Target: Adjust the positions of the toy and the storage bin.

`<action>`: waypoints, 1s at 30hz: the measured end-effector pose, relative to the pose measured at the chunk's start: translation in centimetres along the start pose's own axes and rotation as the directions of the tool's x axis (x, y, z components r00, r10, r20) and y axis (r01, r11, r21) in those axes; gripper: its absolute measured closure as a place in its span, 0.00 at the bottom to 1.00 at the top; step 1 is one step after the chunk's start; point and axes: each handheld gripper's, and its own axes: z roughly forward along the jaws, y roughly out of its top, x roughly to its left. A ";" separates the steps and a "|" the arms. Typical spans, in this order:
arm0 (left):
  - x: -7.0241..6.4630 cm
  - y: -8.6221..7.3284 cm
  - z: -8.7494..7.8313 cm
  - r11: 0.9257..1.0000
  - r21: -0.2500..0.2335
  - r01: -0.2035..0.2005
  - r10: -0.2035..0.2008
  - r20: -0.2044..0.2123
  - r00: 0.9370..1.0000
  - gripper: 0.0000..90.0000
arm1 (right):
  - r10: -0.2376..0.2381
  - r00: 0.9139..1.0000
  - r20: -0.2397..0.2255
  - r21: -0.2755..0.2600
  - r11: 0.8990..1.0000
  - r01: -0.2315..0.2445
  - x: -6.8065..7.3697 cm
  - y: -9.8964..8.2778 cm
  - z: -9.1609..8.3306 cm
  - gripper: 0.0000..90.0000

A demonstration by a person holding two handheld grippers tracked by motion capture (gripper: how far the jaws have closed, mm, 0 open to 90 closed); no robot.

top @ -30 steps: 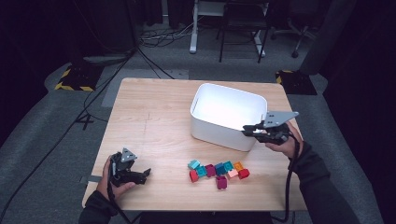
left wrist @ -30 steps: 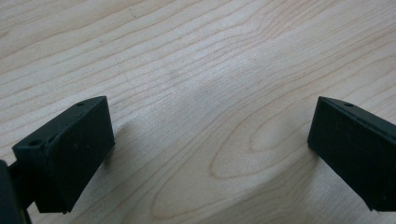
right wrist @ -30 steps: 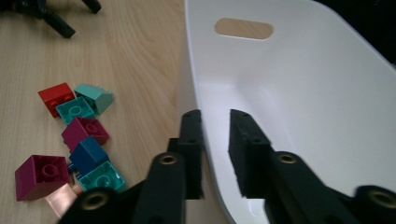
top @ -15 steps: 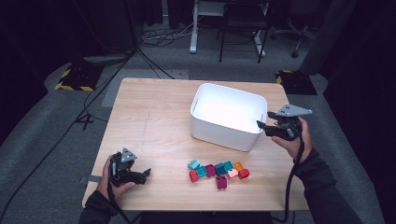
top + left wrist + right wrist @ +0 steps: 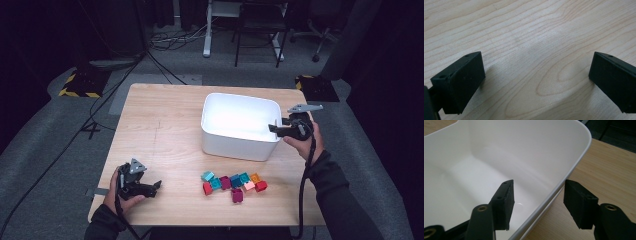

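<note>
A white tub [image 5: 240, 125] stands on the right half of the wooden table [image 5: 165, 125]. My right gripper [image 5: 274, 127] is at the tub's right wall. In the right gripper view its jaws [image 5: 537, 200] straddle the tub's rim [image 5: 564, 177], one inside and one outside, with gaps on both sides. They have just been closing around that rim. My left gripper [image 5: 152, 187] rests near the table's front left corner. Its jaws [image 5: 536, 75] stand wide open over bare wood. Several coloured blocks [image 5: 232, 182] lie in front of the tub.
The tub's inside [image 5: 474, 170] looks bare and white. The table's right edge [image 5: 312, 165] runs close beside my right hand. Black floor, cables and a desk frame [image 5: 240, 30] lie beyond the far edge.
My right hand has moved from the tub's front right corner back along its right wall. Its jaws went from shut to apart. The left hand has stayed still.
</note>
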 end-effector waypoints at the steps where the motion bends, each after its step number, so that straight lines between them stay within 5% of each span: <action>1: 0.0 0.0 0.0 1.000 0.000 0.001 -0.001 0.001 1.000 0.01 | -0.013 1.000 0.001 0.008 1.000 0.013 0.0 0.2 0.3 0.49; 9: 0.0 0.0 0.0 1.000 0.000 0.001 -0.001 0.001 1.000 0.01 | 0.005 1.000 0.005 -0.029 1.000 -0.005 0.4 0.9 0.6 0.43; 18: 0.0 0.0 0.0 1.000 0.000 0.001 -0.001 -0.003 1.000 0.01 | -0.023 1.000 -0.016 -0.120 0.993 0.021 0.5 0.9 -3.5 0.44; 30: -0.7 0.0 0.0 1.000 -0.005 0.004 -0.004 -0.009 1.000 0.01 | -0.060 0.997 -0.053 -0.230 0.972 0.046 3.0 -5.0 -7.6 0.39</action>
